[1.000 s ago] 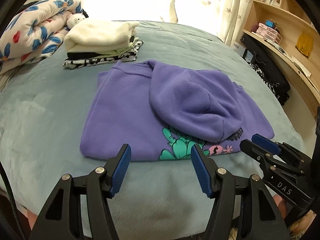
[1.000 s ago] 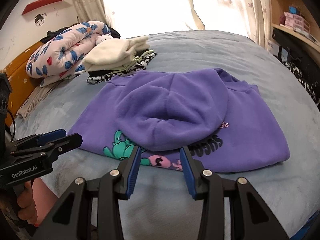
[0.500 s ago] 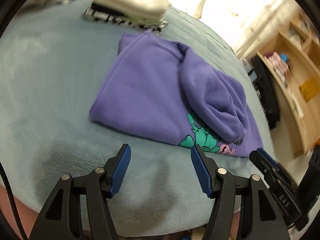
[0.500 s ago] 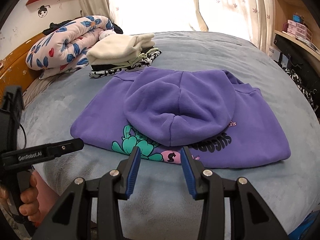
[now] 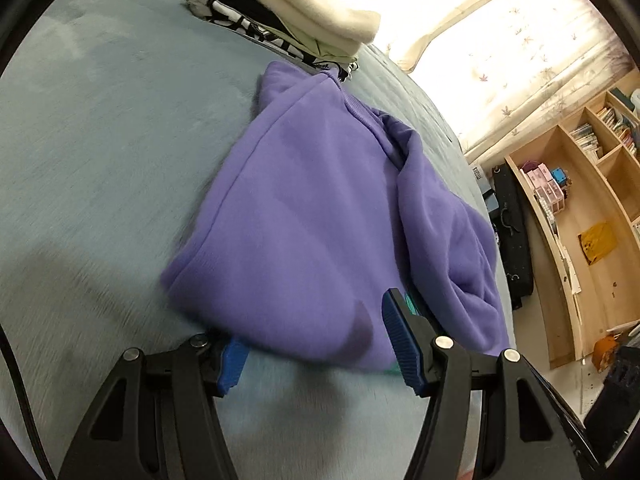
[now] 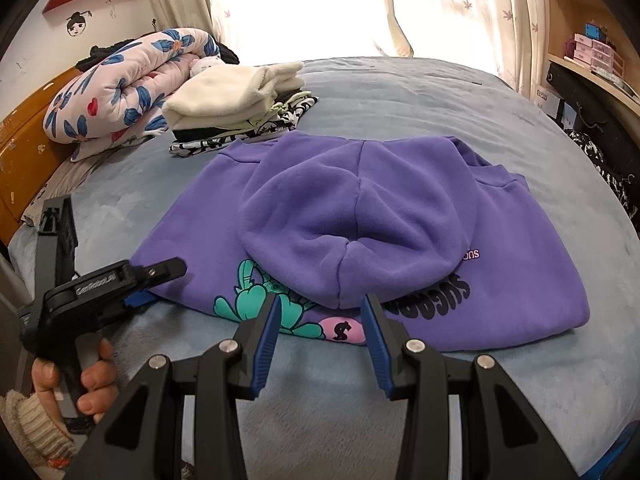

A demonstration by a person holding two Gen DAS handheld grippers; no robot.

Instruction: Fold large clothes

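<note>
The left gripper [image 5: 316, 344] has advanced to the one purple hoodie [image 6: 400, 216], its two fingers spread around the near-left corner. The right gripper [image 6: 320, 332] hovers open at the near hem. One stack of folded clothes [image 6: 240, 108] lies far-left on the bed [image 6: 400, 92].

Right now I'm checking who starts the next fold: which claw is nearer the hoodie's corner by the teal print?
Left. The left claw straddles that corner of the hoodie, open. The right claw hovers open just short of the front edge.
</note>
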